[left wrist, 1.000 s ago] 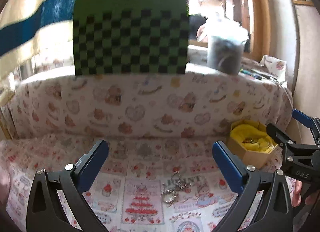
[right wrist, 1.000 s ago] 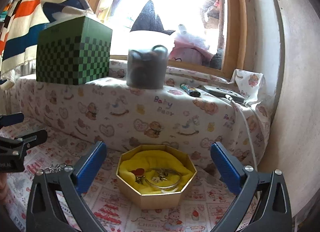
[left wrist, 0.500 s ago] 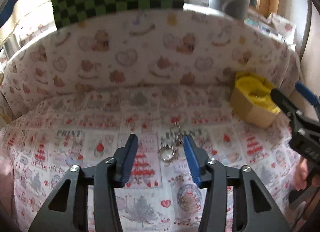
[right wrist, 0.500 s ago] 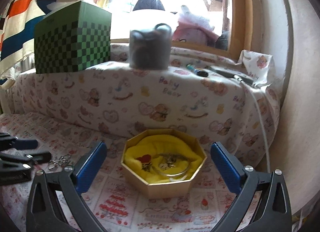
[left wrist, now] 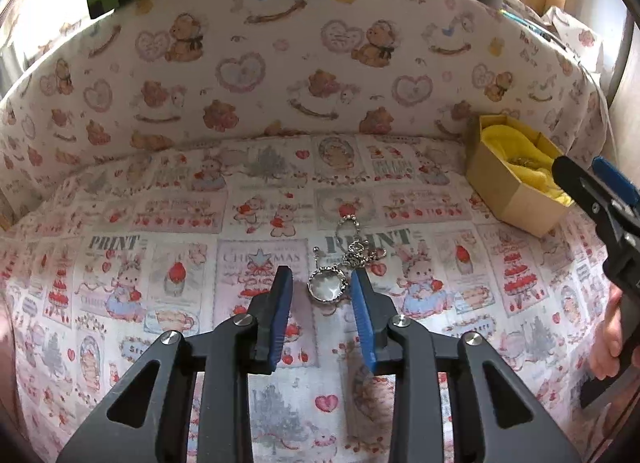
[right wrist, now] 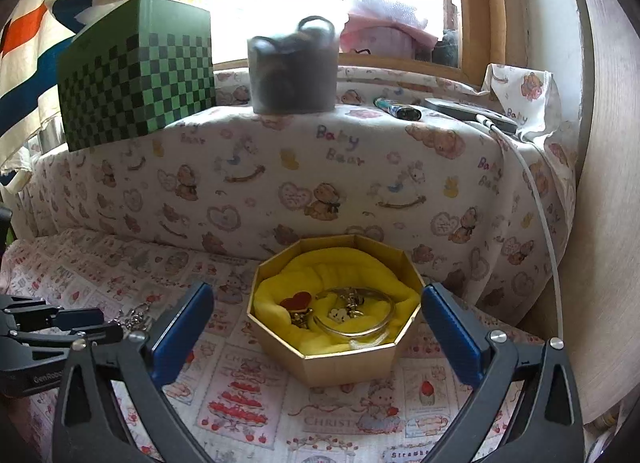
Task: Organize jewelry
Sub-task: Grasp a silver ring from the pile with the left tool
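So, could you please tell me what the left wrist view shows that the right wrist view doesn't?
Only the left wrist view shows the silver round pendant on the cloth, between the left gripper's blue fingers, whose jaws have just been closing without yet pressing it. Only the right wrist view shows the red heart and gold bangle in the box, plus the lighter. Both show the gold box, checkered box and silver chain.

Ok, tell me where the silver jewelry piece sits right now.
Left wrist view: the silver jewelry piece lies on the printed cloth between the closing left tongs, left of the octagonal box.
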A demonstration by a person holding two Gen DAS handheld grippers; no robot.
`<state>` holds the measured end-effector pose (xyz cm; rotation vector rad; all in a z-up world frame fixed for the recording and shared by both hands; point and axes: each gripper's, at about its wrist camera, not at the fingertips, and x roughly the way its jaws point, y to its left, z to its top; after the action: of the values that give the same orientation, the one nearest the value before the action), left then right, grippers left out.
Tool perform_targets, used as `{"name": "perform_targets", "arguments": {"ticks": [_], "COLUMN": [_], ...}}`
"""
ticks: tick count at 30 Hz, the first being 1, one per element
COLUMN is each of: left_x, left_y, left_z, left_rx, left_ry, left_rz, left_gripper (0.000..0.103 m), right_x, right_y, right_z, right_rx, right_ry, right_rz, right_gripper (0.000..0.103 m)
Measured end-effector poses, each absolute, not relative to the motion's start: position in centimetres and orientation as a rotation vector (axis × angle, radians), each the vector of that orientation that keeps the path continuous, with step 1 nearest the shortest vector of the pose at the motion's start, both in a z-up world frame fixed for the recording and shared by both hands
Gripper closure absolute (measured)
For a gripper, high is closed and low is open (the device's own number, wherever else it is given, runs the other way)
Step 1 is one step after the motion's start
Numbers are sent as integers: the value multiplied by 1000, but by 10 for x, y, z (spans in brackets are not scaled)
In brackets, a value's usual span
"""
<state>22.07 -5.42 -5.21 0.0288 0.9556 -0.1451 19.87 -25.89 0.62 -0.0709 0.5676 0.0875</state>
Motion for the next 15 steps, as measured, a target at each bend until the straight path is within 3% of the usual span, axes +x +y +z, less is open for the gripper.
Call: {"name": "perform_targets", "arguments": {"ticks": [3, 15], "left_x": [221, 215], "left_y": [-63, -35], "left_z": [-55, -25], "left_rx": [70, -98], "left_ry": [937, 891], "left_rz": [-128, -93], "left_gripper": [82, 82], "right_x": [197, 178], "right_y": [-257, -223], "right_z": [7, 12], "right_rx": [-84, -159], "right_ry": [564, 577], "right_rz": [86, 183], "right_gripper": [0, 0]}}
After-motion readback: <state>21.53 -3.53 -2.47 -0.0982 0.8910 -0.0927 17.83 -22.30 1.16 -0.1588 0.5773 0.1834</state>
